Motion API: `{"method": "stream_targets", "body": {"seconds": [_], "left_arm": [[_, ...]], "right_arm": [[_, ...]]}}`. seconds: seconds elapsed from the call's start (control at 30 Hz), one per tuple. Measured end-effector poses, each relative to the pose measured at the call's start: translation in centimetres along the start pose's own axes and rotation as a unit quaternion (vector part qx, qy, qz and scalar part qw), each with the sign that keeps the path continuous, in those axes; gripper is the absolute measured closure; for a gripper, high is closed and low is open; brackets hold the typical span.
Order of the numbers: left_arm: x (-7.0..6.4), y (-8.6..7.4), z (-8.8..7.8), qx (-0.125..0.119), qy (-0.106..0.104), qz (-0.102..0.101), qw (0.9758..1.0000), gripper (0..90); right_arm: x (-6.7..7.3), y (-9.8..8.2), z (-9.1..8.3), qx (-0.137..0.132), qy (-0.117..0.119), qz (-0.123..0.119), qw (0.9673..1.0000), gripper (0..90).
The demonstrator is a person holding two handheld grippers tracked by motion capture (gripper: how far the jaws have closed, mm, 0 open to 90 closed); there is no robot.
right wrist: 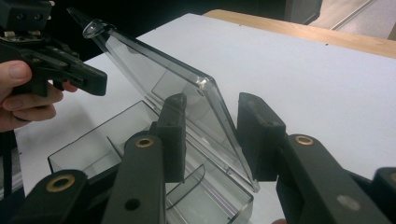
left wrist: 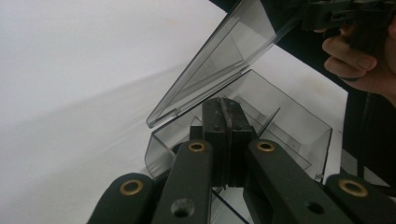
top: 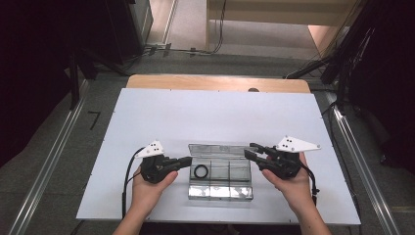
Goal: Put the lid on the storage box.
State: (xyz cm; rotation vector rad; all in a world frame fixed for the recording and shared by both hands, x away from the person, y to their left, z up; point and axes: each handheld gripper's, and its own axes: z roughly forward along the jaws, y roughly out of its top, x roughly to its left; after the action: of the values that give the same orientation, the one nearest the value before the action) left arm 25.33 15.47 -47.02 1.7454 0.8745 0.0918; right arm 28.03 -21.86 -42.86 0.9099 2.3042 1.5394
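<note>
A clear plastic compartment box point(top: 220, 183) lies on the white board, its lid point(top: 218, 151) raised and leaning back. A black ring point(top: 200, 171) rests in its left rear compartment. My left gripper point(top: 188, 160) is at the box's left end, shut with nothing between its jaws; in the left gripper view the pressed-together fingertips point(left wrist: 224, 122) point at the box wall point(left wrist: 299, 126) under the lid point(left wrist: 219, 60). My right gripper point(top: 248, 151) is at the lid's right end. In the right gripper view its jaws point(right wrist: 212, 121) stand open, with the lid's edge point(right wrist: 219, 121) between them, unclamped.
The white board point(top: 215, 112) covers a wooden table whose far edge point(top: 215, 83) shows beyond it. Dark stands and cables sit on the floor behind and at both sides. A hand holds each gripper near the board's front edge.
</note>
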Motion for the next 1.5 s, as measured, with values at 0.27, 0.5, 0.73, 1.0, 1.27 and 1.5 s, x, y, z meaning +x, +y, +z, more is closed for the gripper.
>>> {"method": "stream_targets", "body": {"seconds": [0.27, 0.5, 0.73, 1.0, 1.27, 1.5], "left_arm": [[0.0, 0.3, -0.4, -0.008, -0.002, 0.005, 1.0, 90.0], [0.1, 0.4, -0.4, -0.011, -0.008, 0.004, 0.9999, 90.0], [-0.1, 0.5, -0.2, -0.014, -0.014, 0.003, 0.9998, 90.0], [-0.1, 0.7, -0.4, -0.021, -0.021, 0.006, 0.9995, 90.0], [-0.3, 0.7, -0.2, -0.018, -0.022, 0.008, 0.9996, 90.0], [-0.3, 0.7, -0.2, -0.018, -0.021, 0.008, 0.9996, 90.0]], "right_arm": [[0.1, -0.1, -0.2, 0.002, 0.001, -0.004, 1.0, 60.6], [0.3, -0.2, -0.3, 0.008, -0.005, -0.009, 0.9999, 60.2], [0.3, -0.4, -0.6, 0.011, -0.003, -0.008, 0.9999, 59.0], [0.3, -0.6, -0.9, 0.014, -0.006, -0.008, 0.9998, 58.4], [0.2, -0.8, -1.3, 0.015, -0.008, -0.006, 0.9998, 57.2], [0.1, -0.8, -1.5, 0.017, -0.006, -0.004, 0.9998, 53.1]]}}
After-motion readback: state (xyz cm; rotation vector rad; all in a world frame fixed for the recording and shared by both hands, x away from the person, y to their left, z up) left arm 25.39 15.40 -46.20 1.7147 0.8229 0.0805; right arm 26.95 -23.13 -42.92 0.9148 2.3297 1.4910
